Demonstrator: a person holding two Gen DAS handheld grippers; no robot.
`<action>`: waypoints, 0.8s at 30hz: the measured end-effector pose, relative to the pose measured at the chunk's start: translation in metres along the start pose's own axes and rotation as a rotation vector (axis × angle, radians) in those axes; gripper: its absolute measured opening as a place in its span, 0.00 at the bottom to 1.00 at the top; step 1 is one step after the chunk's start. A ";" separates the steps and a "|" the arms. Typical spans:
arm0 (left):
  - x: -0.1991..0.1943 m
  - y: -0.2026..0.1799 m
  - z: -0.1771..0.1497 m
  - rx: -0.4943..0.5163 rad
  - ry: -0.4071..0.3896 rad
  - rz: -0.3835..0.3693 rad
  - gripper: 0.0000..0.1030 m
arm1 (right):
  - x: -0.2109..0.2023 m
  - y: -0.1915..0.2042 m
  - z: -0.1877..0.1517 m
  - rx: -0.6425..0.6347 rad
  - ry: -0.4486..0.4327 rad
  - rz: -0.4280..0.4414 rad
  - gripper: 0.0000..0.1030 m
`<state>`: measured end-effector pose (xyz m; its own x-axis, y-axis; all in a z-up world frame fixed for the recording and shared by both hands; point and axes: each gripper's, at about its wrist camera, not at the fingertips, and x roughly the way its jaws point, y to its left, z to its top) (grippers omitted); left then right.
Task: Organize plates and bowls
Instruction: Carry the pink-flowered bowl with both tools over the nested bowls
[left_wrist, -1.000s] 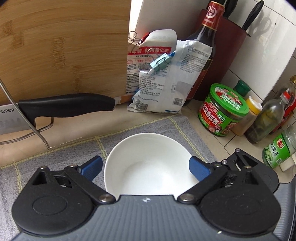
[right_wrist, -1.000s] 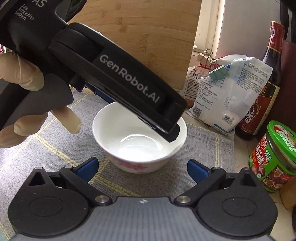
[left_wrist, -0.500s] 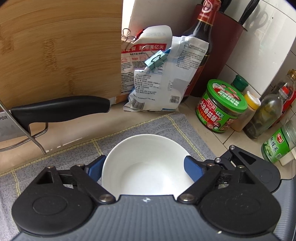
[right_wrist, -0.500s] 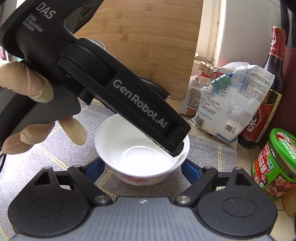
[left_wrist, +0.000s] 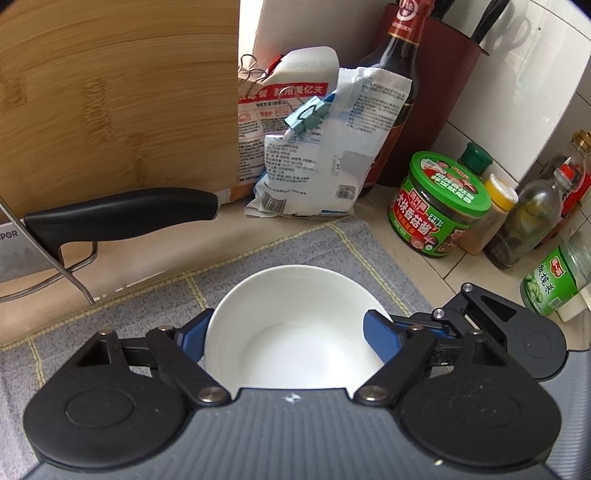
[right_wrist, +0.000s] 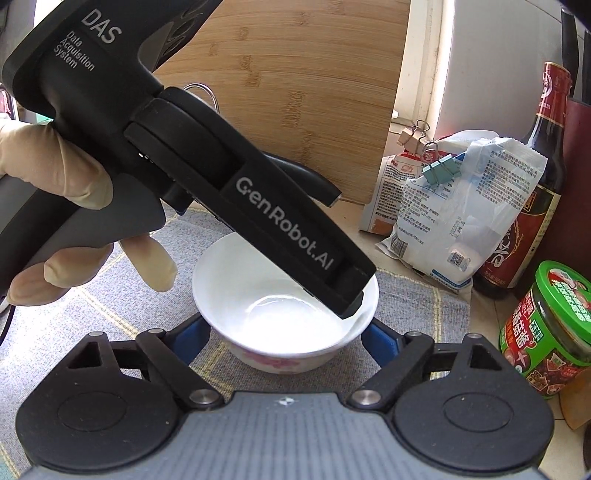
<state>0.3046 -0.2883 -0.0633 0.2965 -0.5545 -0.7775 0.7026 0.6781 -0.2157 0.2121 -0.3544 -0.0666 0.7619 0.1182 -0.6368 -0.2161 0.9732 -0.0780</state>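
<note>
Clearly, in the left view the left gripper (left_wrist: 293, 332) has just been closing and its blue pads meet the rim of the bowl (left_wrist: 295, 325) on the mat (left_wrist: 332, 243). In the right view the right gripper (right_wrist: 288, 338), jaws likewise closing, hugs the bowl's sides, probably to steady a two-handed lift.

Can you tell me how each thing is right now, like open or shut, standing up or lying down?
White ceramic bowl: upright, empty, on the grey mat.
Left gripper: just closing, pads against the bowl's rim.
Right gripper: just closing, pads against the bowl's sides.
Green-lidded sauce jar: upright, lid on.
Dark sauce bottle: upright.
White plastic bag: clipped shut.
Bamboo cutting board: standing upright.
</note>
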 end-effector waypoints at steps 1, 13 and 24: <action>-0.001 0.000 0.000 0.000 0.000 -0.001 0.82 | -0.001 0.000 0.001 0.000 0.001 0.002 0.89; -0.039 -0.011 -0.009 -0.018 -0.025 -0.016 0.82 | -0.030 0.010 0.007 -0.008 0.033 0.037 0.89; -0.083 -0.008 -0.028 -0.044 -0.039 0.010 0.82 | -0.055 0.035 0.012 -0.031 0.035 0.089 0.89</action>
<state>0.2558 -0.2340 -0.0136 0.3286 -0.5657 -0.7563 0.6710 0.7034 -0.2346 0.1698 -0.3249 -0.0252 0.7170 0.1959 -0.6690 -0.3008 0.9527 -0.0435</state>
